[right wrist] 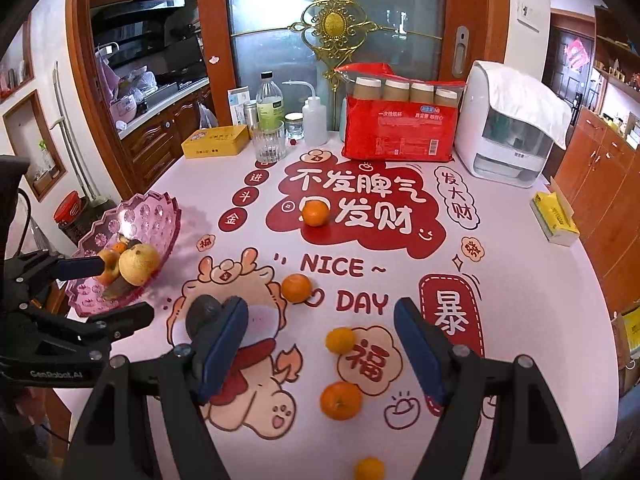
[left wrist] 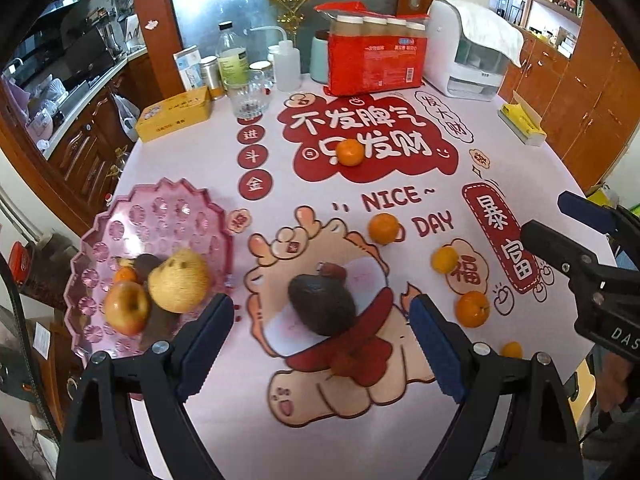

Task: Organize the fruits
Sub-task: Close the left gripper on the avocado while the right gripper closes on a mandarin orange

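Now | left gripper (left wrist: 322,330) fingers spread | avocado (left wrist: 322,304) between

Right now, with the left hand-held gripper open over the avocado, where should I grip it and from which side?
Grip the avocado across its widest middle, coming straight down from above with the left hand-held gripper. It lies flat on the table, narrow end toward the red date, and its sides look clear for both fingers.

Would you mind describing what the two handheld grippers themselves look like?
Both are black plastic frames with silver bolts and two long fingers faced with dark blue pads. The left gripper bears white "GenRobot.AI" lettering, seen from the right wrist view; the right gripper shows white letters "DAS" in the left view. A thin black cable trails beside the left one.
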`<move>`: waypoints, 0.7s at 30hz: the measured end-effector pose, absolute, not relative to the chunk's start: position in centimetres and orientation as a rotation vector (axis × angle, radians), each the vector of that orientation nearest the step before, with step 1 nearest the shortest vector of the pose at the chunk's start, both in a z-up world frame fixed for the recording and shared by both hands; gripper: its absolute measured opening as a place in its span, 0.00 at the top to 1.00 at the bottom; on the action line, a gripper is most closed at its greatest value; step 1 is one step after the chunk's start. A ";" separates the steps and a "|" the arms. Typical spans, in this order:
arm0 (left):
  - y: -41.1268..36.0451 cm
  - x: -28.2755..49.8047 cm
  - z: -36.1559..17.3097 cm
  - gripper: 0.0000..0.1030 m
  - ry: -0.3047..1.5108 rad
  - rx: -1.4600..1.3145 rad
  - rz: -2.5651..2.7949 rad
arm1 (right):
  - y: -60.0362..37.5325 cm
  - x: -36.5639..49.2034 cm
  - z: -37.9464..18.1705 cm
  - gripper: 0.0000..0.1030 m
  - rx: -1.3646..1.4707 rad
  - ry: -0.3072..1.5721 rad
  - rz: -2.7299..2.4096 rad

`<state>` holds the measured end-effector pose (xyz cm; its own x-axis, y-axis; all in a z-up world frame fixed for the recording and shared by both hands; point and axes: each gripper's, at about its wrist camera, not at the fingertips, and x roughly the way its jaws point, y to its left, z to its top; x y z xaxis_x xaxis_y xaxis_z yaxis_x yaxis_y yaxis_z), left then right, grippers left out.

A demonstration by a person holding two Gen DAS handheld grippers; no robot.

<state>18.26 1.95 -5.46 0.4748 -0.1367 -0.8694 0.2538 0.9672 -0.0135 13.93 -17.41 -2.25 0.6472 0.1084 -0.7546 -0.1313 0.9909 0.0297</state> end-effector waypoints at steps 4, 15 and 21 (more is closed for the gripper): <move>0.1 18.5 -6.3 0.14 1.069 0.124 -0.227 | -19.1 14.2 -3.1 0.26 -0.028 0.871 0.149; -2.0 19.1 -10.3 0.14 1.164 0.084 -0.162 | -22.2 14.6 -7.2 0.26 -0.005 0.950 0.182; -2.4 19.3 -12.3 0.14 1.204 0.067 -0.129 | -22.2 14.4 -9.5 0.26 -0.042 0.996 0.205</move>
